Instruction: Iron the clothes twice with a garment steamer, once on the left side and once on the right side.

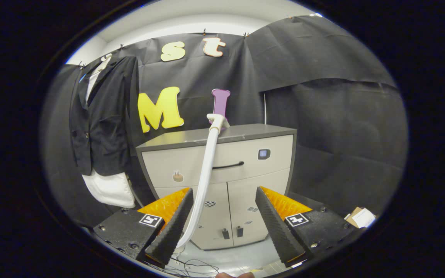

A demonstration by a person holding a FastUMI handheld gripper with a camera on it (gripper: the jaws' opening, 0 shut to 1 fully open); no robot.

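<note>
Gripper view — gripper open, steamer on cabinet beyond fingers.

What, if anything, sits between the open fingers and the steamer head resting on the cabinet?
Nothing solid blocks the way. The gripper is open, and the steamer head lies on the cabinet top beyond the fingers. Only the steamer's own white hose hangs down the cabinet front, passing by the left-side finger.

**Surfaces and finishes**

Dark matt cloth jacket over white cloth shirt. Smooth, slightly glossy white plastic steamer hose. Beige cabinet with smooth matt panels and grey matt top. Gripper spread apart, holding nothing; finger pads ridged, rough-looking. Glossy pale floor.
</note>
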